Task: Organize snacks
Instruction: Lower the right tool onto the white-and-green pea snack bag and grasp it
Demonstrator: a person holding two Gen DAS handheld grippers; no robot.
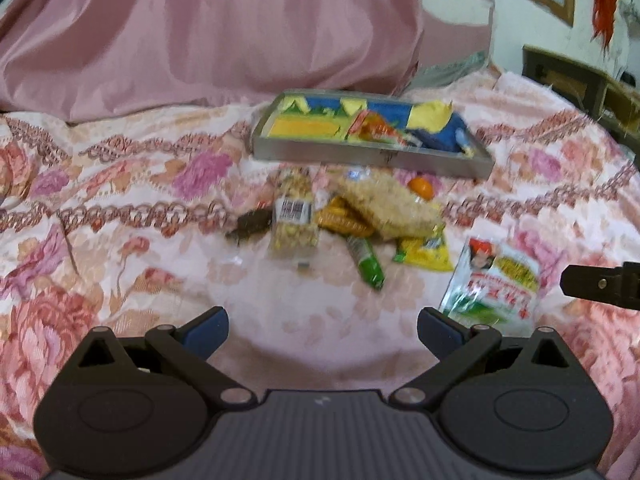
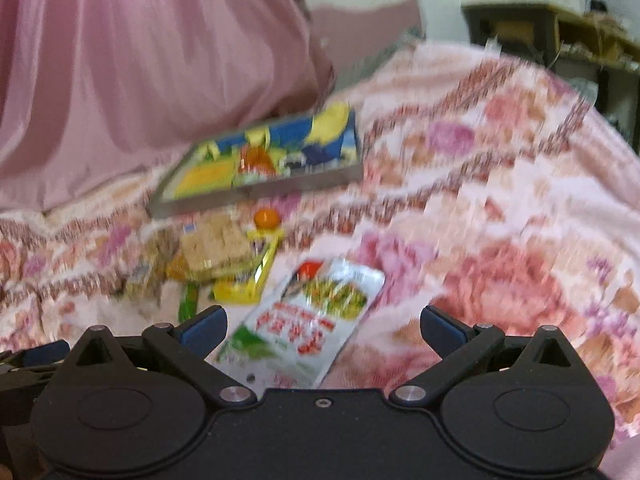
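Snacks (image 1: 352, 216) piled on bed (image 1: 120, 208), tray (image 1: 372, 158) behind. Both tools spread wide, empty. Right tool (image 2: 322, 330) over silver packet (image 2: 308, 320). Next, likely: drop down, pinch packet.

Two low forward views, sharing tray (image 1: 372, 156) and snack pile (image 2: 216, 256).

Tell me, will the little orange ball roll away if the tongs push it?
Probably yes. The orange ball looks round and smooth, so a nudge would likely set it rolling. The soft flowered bedspread may slow it, and the metal tray just behind could stop it. It sits beside the snack pile, so pushing might shift those packets too.
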